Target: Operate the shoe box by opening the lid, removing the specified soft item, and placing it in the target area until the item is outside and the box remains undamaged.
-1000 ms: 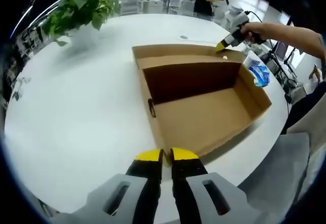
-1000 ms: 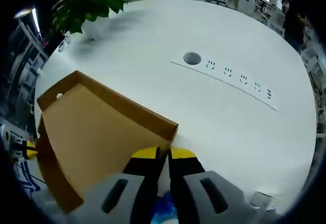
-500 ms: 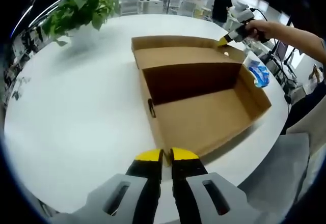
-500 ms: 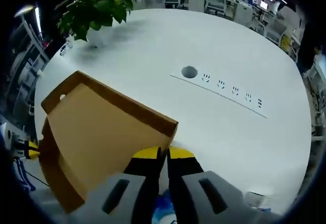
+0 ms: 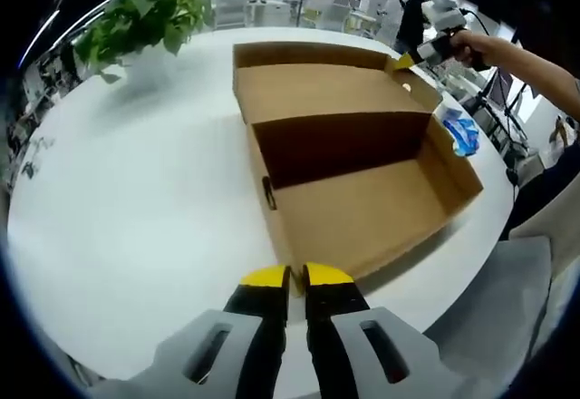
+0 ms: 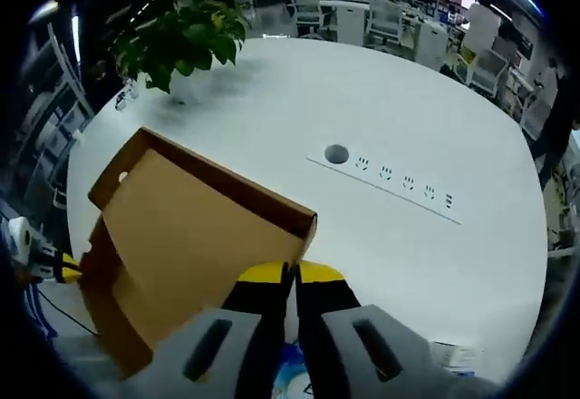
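An open cardboard shoe box (image 5: 362, 199) lies on the white table (image 5: 136, 199), and its inside is bare. My left gripper (image 5: 296, 277) is shut on the box's near corner wall. The hinged lid (image 5: 317, 77) stands tilted up behind the box. My right gripper (image 6: 292, 272) is shut on the lid's rim (image 6: 227, 186); in the left gripper view it appears as the right gripper (image 5: 405, 57) at the lid's far corner, held by a hand (image 5: 471, 50). A blue and white soft item (image 5: 460, 131) lies on the table beside the box's right wall.
A potted plant (image 5: 145, 18) stands at the table's far left. A cable hole (image 6: 336, 154) and a row of sockets (image 6: 408, 184) run across the table beyond the lid. A grey chair (image 5: 489, 308) sits at the near right. Desks and people fill the background.
My right gripper has risen with the lid's rim, so the lid stands steeper. The left gripper and the box body have stayed put.
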